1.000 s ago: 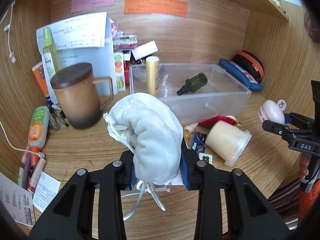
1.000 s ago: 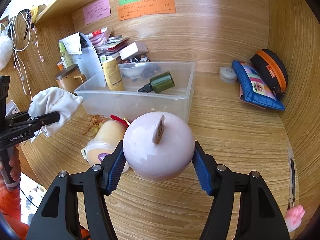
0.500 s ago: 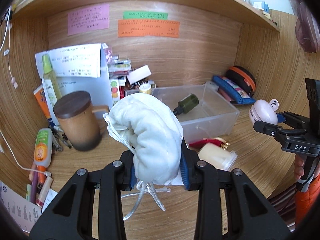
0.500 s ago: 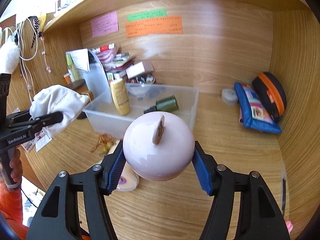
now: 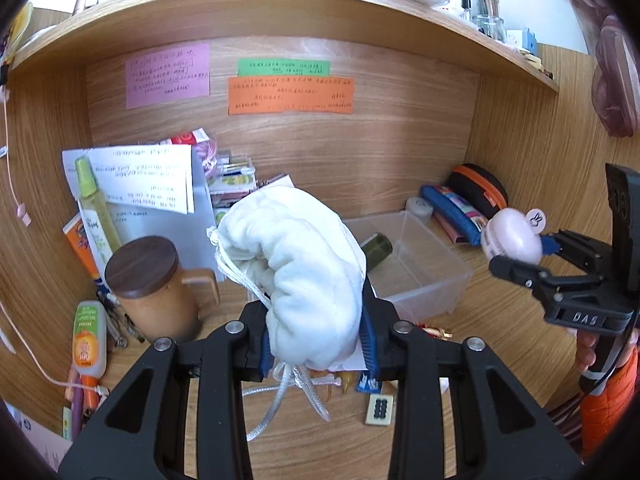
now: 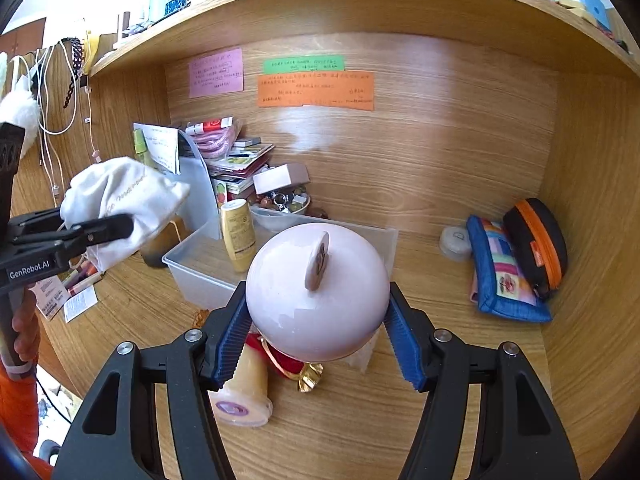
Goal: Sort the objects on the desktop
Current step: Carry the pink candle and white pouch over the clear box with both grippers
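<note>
left tool: clamped on soft white drawstring cloth pouch, held above tabletop | right tool: gripping glossy pale-pink round case aloft | risk: smooth case may slip from pads; dangling cord could snag the clear plastic bin

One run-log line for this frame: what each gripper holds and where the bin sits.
left gripper: shut on white drawstring pouch | right gripper: shut on pink round object | clear plastic bin: on desk, below both
</note>
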Available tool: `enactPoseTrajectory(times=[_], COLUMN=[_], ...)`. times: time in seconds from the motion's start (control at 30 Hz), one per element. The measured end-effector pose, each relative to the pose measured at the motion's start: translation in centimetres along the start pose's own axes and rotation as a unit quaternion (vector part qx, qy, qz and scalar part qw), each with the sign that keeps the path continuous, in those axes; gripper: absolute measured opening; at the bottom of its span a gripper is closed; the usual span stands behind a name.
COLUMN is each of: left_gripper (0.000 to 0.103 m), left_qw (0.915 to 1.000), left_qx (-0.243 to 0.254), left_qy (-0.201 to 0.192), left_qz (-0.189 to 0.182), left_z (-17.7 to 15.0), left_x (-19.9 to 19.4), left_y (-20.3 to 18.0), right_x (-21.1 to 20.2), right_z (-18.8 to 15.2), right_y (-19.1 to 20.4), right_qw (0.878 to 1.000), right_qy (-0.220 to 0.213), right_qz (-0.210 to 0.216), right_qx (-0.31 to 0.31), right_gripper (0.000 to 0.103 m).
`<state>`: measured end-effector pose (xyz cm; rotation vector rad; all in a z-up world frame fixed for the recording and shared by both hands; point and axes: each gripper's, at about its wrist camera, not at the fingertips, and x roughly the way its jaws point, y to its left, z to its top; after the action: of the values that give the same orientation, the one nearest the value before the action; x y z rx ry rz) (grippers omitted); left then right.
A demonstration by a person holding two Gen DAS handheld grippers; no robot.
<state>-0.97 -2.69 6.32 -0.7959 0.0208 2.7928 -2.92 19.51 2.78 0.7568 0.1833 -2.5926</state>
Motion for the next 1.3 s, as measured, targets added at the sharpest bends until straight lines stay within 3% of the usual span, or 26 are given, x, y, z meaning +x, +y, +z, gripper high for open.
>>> enactPoseTrajectory(times=[0.3, 0.67, 1.3], left_gripper=[0.034, 0.034, 0.034], left_qw=[0.9998, 0.9984, 0.9922], left_qx=[0.003, 0.023, 0.028], left_qy=[0.000, 0.033, 0.111], left_qz=[-0.021, -0.040, -0.049], left_z=[2.6, 4.8, 4.0], left_x=[1.7, 6.9, 15.3], left_y=[-0.3, -1.9, -2.3], right_x=[3.1, 6.9, 13.3], right_z=[2.1, 3.5, 3.2], right_y=[-0.5, -2.2, -3.7], right_qw=[1.000, 0.999, 0.993], right_qy=[0.010, 0.040, 0.112], right_qz=[0.015, 0.020, 0.032], right_qx=[0.000, 0.009, -0.001], right_gripper=[0.060, 0.060, 0.060])
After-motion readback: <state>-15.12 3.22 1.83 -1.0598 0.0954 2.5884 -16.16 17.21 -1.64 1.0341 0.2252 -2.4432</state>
